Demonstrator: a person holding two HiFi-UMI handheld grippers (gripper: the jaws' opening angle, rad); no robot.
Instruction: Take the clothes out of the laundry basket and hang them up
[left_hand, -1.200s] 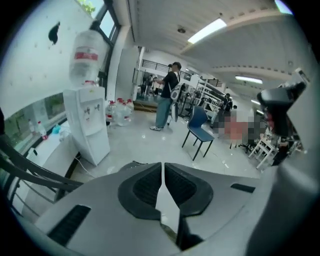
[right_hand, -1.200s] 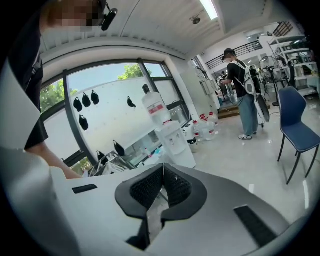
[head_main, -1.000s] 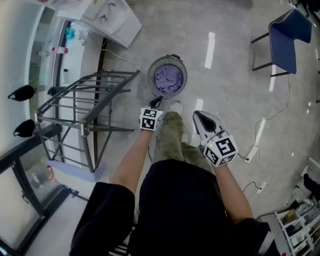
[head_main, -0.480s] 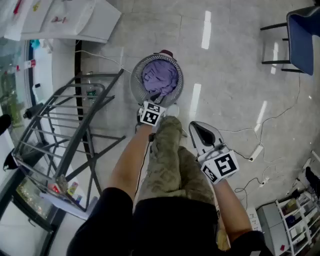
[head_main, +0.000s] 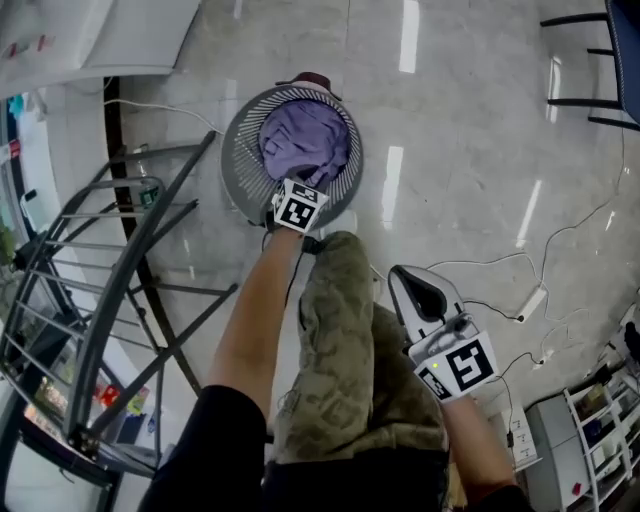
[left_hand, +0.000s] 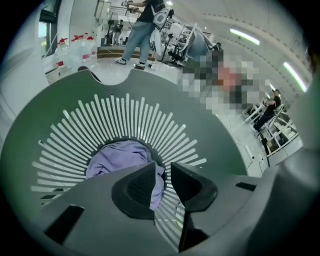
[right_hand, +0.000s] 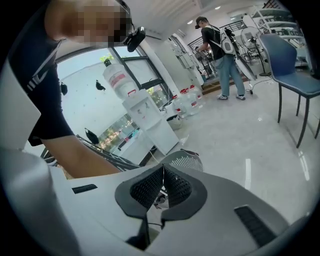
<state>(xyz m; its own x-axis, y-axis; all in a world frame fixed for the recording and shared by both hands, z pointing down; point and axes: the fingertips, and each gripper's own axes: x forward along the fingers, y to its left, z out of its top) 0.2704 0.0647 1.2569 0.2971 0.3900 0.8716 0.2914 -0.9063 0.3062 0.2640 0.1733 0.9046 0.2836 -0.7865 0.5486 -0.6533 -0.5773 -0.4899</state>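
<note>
Your left claw (left_hand: 162, 171) had just opened, empty, right over the purple cloth (left_hand: 116, 156) in the basket (left_hand: 212, 112); your shut right claw (right_hand: 162, 176) hung farther back.

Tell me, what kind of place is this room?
Probably a lab or workshop hall, not a home: a power strip lies on the polished floor, a water dispenser stands by the window.

My left gripper (left_hand: 161, 172) points down into the grey laundry basket (left_hand: 215, 125). My fingers (left_hand: 136, 189) have just been opening and stand a little apart, with nothing between them. Beyond them, a lilac garment (left_hand: 117, 157) lies crumpled on the basket's slotted bottom.
</note>
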